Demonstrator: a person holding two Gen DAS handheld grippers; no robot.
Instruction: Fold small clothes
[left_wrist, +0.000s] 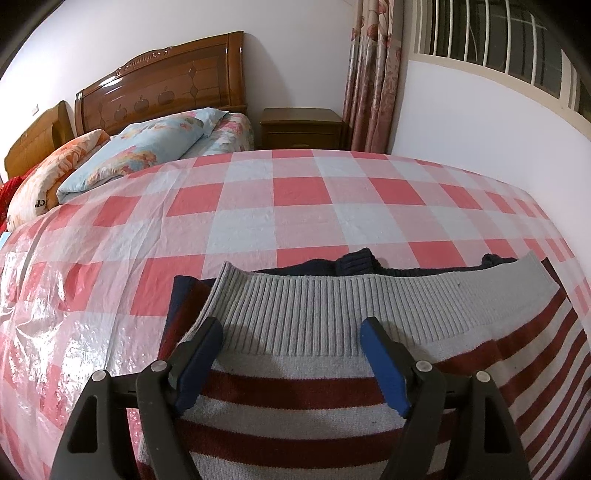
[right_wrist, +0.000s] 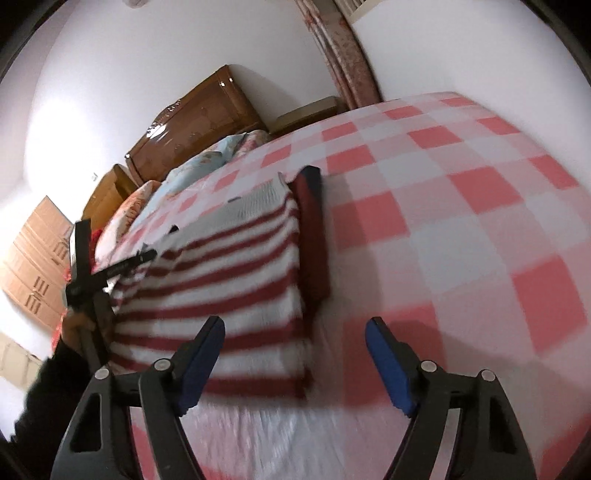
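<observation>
While both stand wide apart, left gripper hovers over striped sweater, right gripper empty.

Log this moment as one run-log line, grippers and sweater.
left gripper: open, over grey hem | right gripper: open, empty, at sweater's edge | striped sweater: folded, flat on checked cover

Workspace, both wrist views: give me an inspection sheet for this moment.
Surface: pink-and-white checked cover under clear plastic.
Job's things: red-and-white striped sweater lying folded, grey ribbed hem on top, dark garment beneath.
Clutter: nothing seen.
Grippers: left tool open over the hem, nothing held; right tool open, empty, at the sweater's edge.
Cables: nothing seen.
Surroundings: floral pillows, wooden headboard, nightstand, curtain, barred window.
</observation>
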